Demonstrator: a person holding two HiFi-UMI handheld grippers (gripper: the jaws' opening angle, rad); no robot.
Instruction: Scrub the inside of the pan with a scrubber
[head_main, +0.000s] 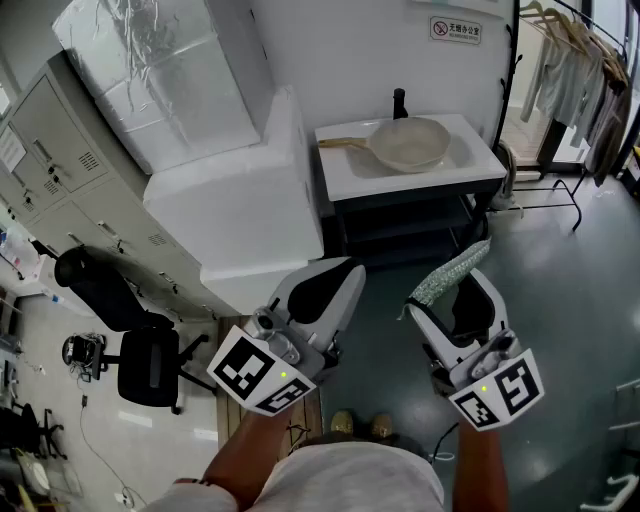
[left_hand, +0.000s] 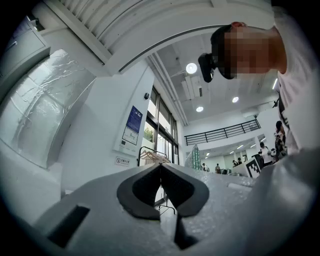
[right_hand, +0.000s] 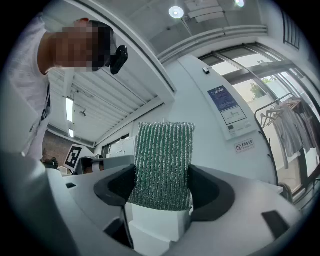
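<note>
The pan (head_main: 412, 144) sits on the white worktop (head_main: 350, 182) at the far side of the scene, well apart from both grippers, its handle running out to the left; the right gripper (head_main: 452, 300) has its jaws clamped on the green scrubber (right_hand: 162, 165), which sticks up towards the pan; the left gripper (head_main: 335, 285) has its jaws together on nothing; the right one looks slightly better lined up, so the coming move is likely a long carry forward.
</note>
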